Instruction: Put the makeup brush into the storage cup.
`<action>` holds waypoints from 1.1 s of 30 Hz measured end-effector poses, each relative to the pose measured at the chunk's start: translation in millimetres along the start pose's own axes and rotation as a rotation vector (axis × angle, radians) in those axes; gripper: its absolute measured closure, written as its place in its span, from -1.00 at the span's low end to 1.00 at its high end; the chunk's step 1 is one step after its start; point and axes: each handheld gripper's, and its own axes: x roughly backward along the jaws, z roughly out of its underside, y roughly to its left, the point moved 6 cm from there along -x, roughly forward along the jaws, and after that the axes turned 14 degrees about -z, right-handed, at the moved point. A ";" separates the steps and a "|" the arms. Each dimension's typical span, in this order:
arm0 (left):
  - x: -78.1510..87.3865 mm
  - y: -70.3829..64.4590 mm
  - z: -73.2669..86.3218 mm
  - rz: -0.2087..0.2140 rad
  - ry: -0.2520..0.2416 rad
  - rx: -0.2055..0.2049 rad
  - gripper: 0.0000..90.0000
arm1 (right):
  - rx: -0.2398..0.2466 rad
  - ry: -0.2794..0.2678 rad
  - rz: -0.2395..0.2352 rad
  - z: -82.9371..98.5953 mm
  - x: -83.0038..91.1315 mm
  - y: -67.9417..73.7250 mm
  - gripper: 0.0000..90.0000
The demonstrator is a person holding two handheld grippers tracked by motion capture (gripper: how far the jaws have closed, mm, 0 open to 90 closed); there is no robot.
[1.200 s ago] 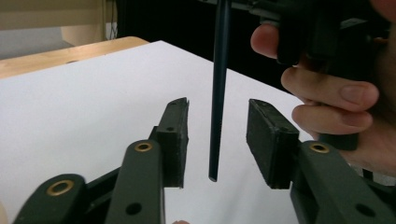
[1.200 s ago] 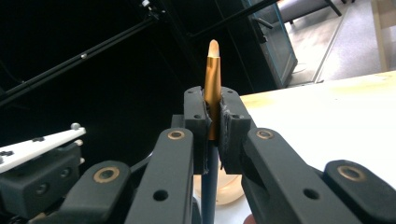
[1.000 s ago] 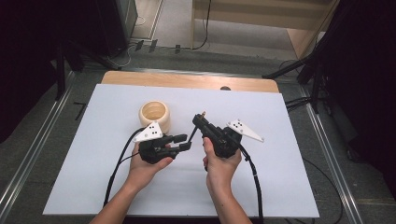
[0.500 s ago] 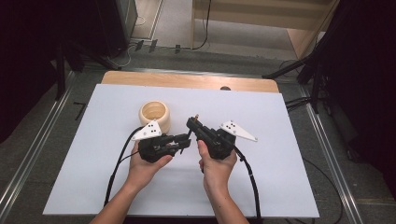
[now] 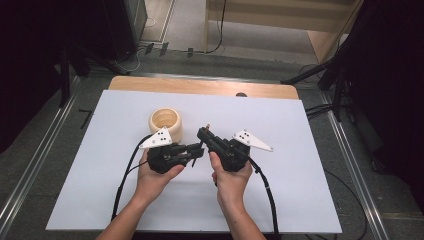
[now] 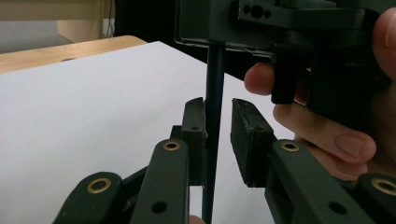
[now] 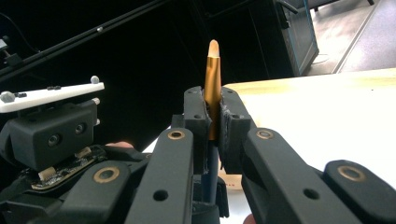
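A thin brush [image 7: 212,84] with a gold ferrule, pale tip and dark blue handle [image 6: 215,84] stands clamped in my right gripper [image 7: 212,112], tip up. In the high view the right gripper [image 5: 202,132] sits mid-table, tilted up and left, with the brush tip [image 5: 207,126] poking out. My left gripper [image 5: 200,148] lies sideways just below it, pointing right. In the left gripper view the handle runs between my left gripper's [image 6: 217,121] jaws: one pad touches it, the other stands a little apart.
A round wooden cup [image 5: 164,120] stands behind the left gripper on the white table sheet [image 5: 300,165]. A bare wooden strip [image 5: 200,86] runs along the far edge. Cables trail from both grippers toward the near edge.
The right gripper has moved left with the brush and now meets the left gripper's jaws. The left hand has barely shifted.
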 end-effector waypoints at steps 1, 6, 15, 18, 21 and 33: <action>0.2 0.0 -0.4 0.001 0.000 0.003 0.70 | 0.001 0.001 -0.001 0.1 0.0 0.0 0.88; 1.9 0.4 -2.8 -0.004 -0.001 0.009 0.72 | 0.004 0.006 -0.004 1.0 -0.8 0.6 0.88; 1.2 0.6 -2.8 -0.007 0.003 0.016 0.77 | 0.006 0.019 -0.015 3.5 -2.5 1.9 0.88; 1.3 1.6 -2.3 -0.001 0.008 0.019 0.85 | 0.007 0.022 -0.021 3.7 -2.6 2.0 0.89; 1.4 1.1 -1.8 -0.006 0.008 0.007 0.88 | 0.000 0.027 -0.027 3.8 -2.5 1.7 0.88; 3.3 4.5 -1.9 -0.021 -0.006 0.007 0.89 | -0.003 0.038 -0.009 -6.9 0.7 -0.1 -0.96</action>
